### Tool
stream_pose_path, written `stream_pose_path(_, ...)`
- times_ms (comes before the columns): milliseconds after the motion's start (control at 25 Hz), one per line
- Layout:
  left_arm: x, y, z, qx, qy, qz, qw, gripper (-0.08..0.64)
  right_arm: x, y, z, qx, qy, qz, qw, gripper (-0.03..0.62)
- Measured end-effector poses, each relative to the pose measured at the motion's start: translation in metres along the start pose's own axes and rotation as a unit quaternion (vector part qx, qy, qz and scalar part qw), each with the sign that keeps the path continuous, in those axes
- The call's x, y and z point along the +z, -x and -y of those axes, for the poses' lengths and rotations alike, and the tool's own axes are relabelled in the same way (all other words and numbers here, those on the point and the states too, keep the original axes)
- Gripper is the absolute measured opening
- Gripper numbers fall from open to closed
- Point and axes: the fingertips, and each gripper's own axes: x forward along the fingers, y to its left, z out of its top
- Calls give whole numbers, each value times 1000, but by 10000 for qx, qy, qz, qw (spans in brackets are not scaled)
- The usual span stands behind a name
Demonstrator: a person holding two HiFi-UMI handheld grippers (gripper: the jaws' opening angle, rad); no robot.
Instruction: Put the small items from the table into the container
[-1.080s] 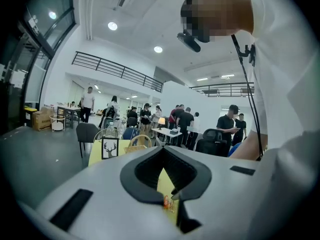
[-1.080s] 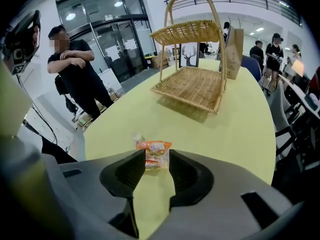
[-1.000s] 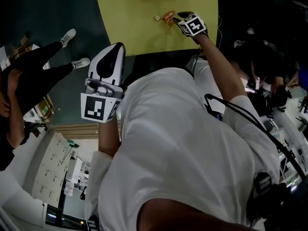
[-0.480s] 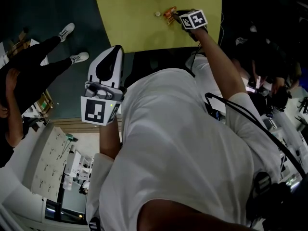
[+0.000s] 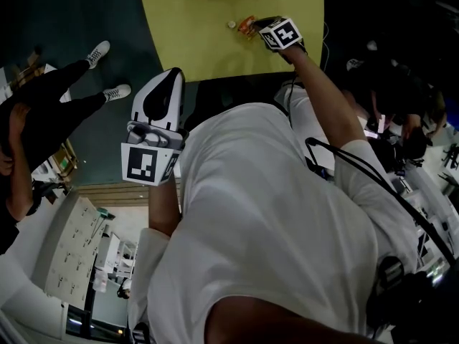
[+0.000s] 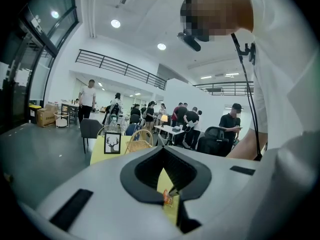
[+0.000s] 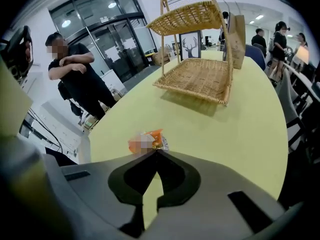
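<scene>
An orange snack packet (image 7: 145,140) lies on the yellow table (image 7: 240,129). My right gripper (image 7: 156,151) points steeply down at it, and its jaws are shut on the packet's near edge. In the head view that gripper (image 5: 257,26) sits at the table's far part beside the packet (image 5: 246,26), with a small white item (image 5: 231,25) just left of it. The wicker basket (image 7: 197,76) stands further back on the table. My left gripper (image 5: 172,74) is raised off the table near my chest, shut with nothing in it.
A framed deer picture (image 7: 190,44) and a brown paper bag (image 7: 235,34) stand behind the basket. A person in black (image 7: 75,69) stands beside the table on the left. Chairs and several people fill the room beyond (image 6: 180,116).
The right gripper has stayed at the orange packet with only a slight shift. The left gripper has held its place.
</scene>
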Motion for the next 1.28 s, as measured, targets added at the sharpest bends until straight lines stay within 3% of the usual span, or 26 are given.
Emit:
stream_pose_path(280,3,-10,9,-108,-96,216,9997,8,15,22,12,-162,335,140,9992,17)
stream_pose_path(520,4,-21,15,-190,-138,416,9989,8,21,40,20,-311,878,-23,9957,17)
stream_pose_path(720,44,25,8,-257,-196,701,9970,8,70,86,-26,-529,1275,123,9904,17)
stream_pose_path(1040,58,-1,7,-400,-346,988,9937,8,132,125,6,-818,1654,410,9820,17)
stream_pose_path(1280,70,7,-2,-394,-404,1137,9919,8,186,150,-2,-899,1926,634,9751,17)
